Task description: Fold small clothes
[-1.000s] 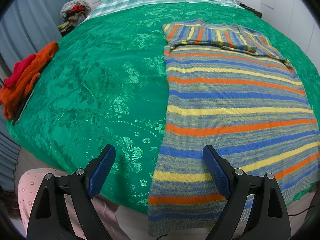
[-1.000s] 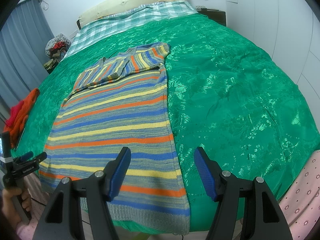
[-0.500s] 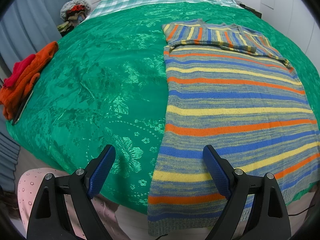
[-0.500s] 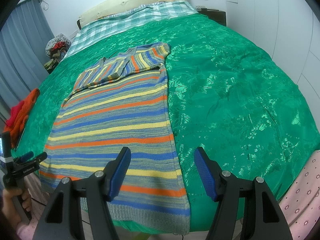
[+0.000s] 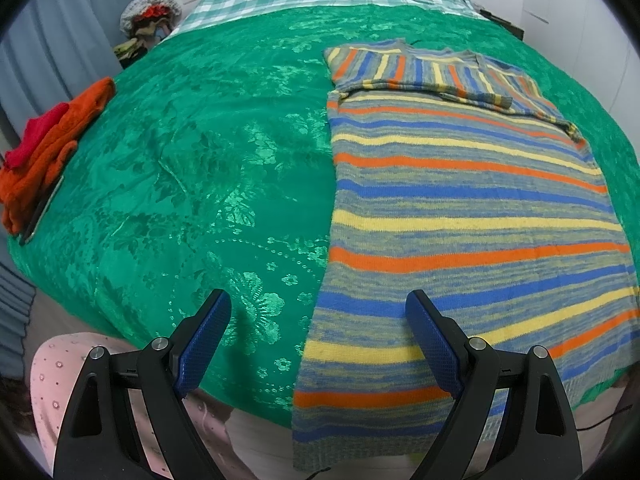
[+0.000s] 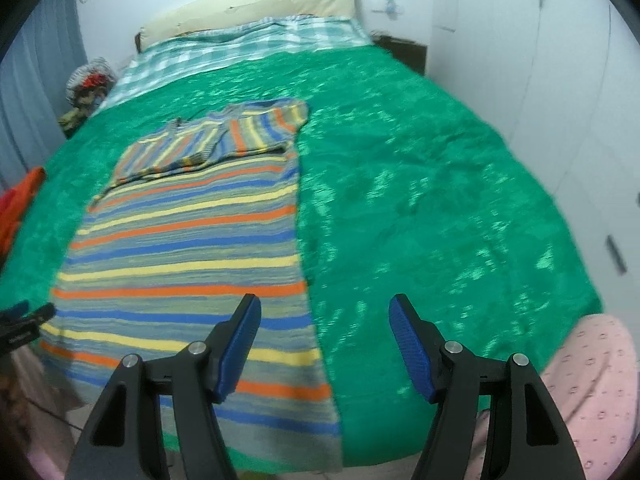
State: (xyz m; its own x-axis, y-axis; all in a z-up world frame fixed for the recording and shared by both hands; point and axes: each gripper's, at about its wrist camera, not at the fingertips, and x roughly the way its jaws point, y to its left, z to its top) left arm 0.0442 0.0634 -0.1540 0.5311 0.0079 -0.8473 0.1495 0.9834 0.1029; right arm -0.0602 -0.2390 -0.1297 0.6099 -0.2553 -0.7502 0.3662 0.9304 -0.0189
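Striped sweater [image 5: 460, 208] flat on green bedspread [image 5: 200, 168], sleeves folded at 12 o'clock; left gripper [image 5: 319, 312] and right gripper [image 6: 325, 312] jaws wide, empty.

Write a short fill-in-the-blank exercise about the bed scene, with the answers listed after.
1. The striped sweater lies on a ____ bedspread.
2. Its sleeves are folded across the ____ end of the sweater.
3. The left gripper and the right gripper are both ____.

Answers: green; far; open
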